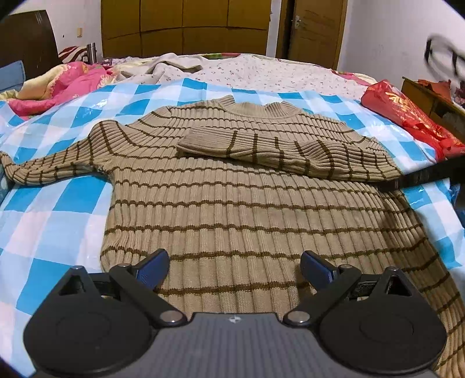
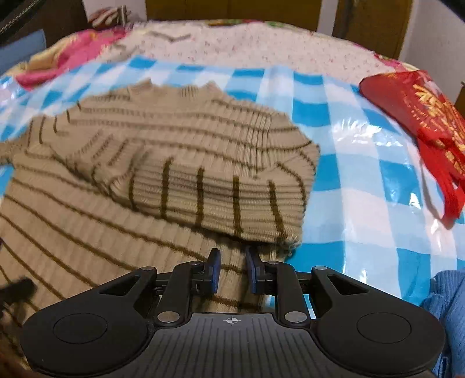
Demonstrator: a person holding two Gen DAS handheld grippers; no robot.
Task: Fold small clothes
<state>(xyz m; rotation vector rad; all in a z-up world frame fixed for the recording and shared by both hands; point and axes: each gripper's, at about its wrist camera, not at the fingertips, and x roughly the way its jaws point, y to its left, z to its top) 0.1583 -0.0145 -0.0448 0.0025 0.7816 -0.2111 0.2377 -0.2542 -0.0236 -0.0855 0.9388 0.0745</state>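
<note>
With one sleeve (image 1: 261, 148) already laid across its chest, the sweater (image 1: 232, 209) lies flat on the bed (image 1: 58, 209); the left claw (image 1: 234, 263) hovers wide open, the right claw (image 2: 232, 269) narrowly open, gripping nothing.

A bedroom in a home; a wide bed (image 1: 261, 72) fills the view, spread with a floral sheet and a blue-and-white checked plastic cover (image 1: 58, 209); a rumpled pink quilt (image 1: 58, 84) lies at its far left; behind stand a tall wooden wardrobe (image 1: 186, 26) and a wooden door (image 1: 314, 29) with a metal handle; the walls are plain white.
</note>
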